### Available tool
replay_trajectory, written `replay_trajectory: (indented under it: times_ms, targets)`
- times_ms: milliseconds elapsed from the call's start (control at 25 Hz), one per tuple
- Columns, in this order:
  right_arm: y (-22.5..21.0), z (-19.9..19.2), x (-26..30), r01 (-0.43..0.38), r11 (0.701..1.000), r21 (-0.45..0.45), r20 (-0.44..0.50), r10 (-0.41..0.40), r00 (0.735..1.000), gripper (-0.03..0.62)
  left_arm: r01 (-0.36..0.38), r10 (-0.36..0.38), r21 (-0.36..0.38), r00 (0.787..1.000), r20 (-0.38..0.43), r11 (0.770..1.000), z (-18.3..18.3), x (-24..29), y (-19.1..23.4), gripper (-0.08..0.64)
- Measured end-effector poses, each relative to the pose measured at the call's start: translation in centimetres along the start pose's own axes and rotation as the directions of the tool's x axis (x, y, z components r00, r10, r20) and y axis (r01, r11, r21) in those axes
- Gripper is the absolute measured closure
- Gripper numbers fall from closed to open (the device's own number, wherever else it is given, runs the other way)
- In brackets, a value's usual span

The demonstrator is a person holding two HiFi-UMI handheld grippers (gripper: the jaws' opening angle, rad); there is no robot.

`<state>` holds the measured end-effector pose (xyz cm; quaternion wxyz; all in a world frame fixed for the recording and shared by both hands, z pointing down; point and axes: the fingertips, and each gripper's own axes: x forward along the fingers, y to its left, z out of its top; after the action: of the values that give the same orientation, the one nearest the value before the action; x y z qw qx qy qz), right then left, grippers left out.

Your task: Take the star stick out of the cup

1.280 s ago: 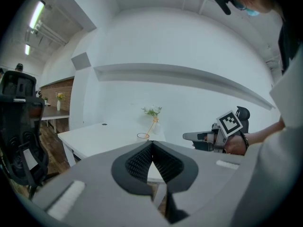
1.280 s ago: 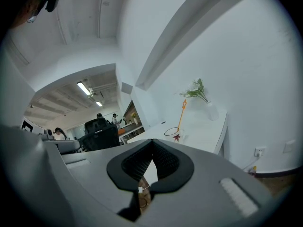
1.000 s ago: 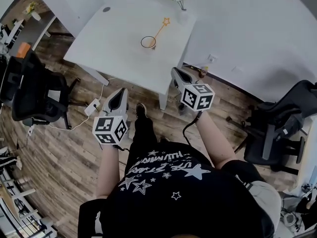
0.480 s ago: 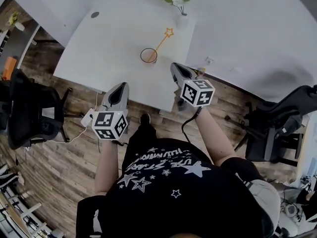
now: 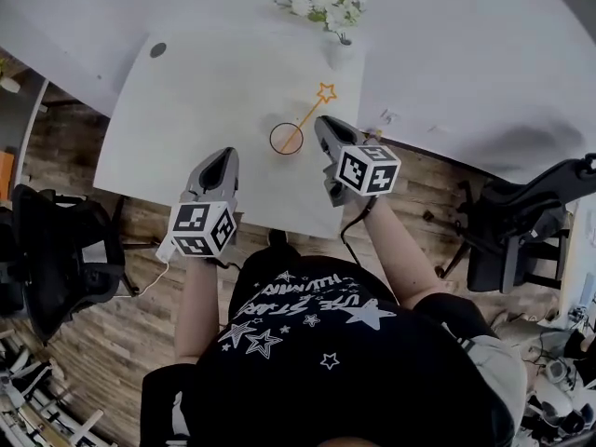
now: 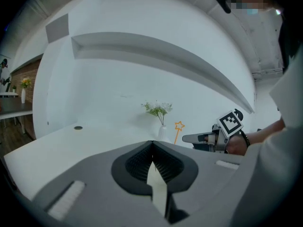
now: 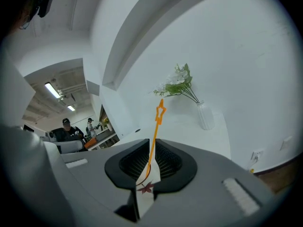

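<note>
A clear cup (image 5: 286,139) stands on the white table (image 5: 200,101), with an orange star stick (image 5: 314,108) leaning out of it to the upper right. My right gripper (image 5: 323,130) hovers just right of the cup, shut on nothing. In the right gripper view the stick (image 7: 156,126) rises straight ahead of the right gripper (image 7: 150,146), and the cup (image 7: 145,183) with a red leaf print shows low in front. My left gripper (image 5: 221,159), shut and empty, is over the table's near edge, left of the cup. From the left gripper (image 6: 151,146) the star (image 6: 179,126) shows far off.
A white vase (image 5: 337,50) of white flowers (image 5: 321,0) stands behind the cup, near the wall. A dark round cap (image 5: 157,50) sits at the table's far left. Office chairs stand at left (image 5: 51,250) and right (image 5: 521,226). A wall socket (image 5: 386,116) is beside the table.
The person has stepped up to the table. Both grippers have moved forward from over the floor to over the table's near edge, the right one arriving beside the cup.
</note>
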<state>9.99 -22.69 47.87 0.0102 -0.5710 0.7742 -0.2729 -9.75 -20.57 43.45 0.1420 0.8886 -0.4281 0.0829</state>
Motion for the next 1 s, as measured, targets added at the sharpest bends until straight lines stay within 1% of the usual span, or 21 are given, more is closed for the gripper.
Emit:
replay_trajectory:
  times_ms: [240, 560, 840, 880, 960, 1000]
  targets:
    - [-0.5, 0.8, 2.1, 0.029, 0.999, 0.021, 0.004, -0.029, 1.0, 0.508, 0.052, -0.052, 0.003, 0.998, -0.025, 0.999, 0.4, 2.9, 1.7, 0.558]
    - [-0.7, 0.9, 3.1, 0.058, 0.998, 0.029, 0.01, -0.058, 0.998, 0.508, 0.109, -0.109, -0.006, 0.993, -0.039, 0.994, 0.4, 4.9, 2.6, 0.558]
    - [0.2, 0.8, 3.5, 0.053, 0.998, 0.023, 0.007, -0.053, 0.999, 0.508, 0.15, -0.15, -0.012, 0.987, -0.056, 0.989, 0.0, 5.5, 2.9, 0.557]
    - [0.1, 0.8, 3.5, 0.057, 0.998, 0.02, 0.008, -0.057, 0.998, 0.509, 0.153, -0.154, -0.011, 0.986, -0.058, 0.988, 0.0, 5.6, 2.9, 0.558]
    - [0.0, 0.9, 3.5, 0.069, 0.997, 0.018, 0.014, -0.069, 0.998, 0.548, 0.159, -0.16, -0.01, 0.985, -0.061, 0.987, -0.1, 5.8, 2.9, 0.558]
    - [-0.1, 0.9, 3.5, 0.072, 0.997, 0.018, 0.018, -0.073, 0.997, 0.549, 0.162, -0.162, -0.009, 0.985, -0.063, 0.987, -0.2, 5.9, 2.9, 0.558]
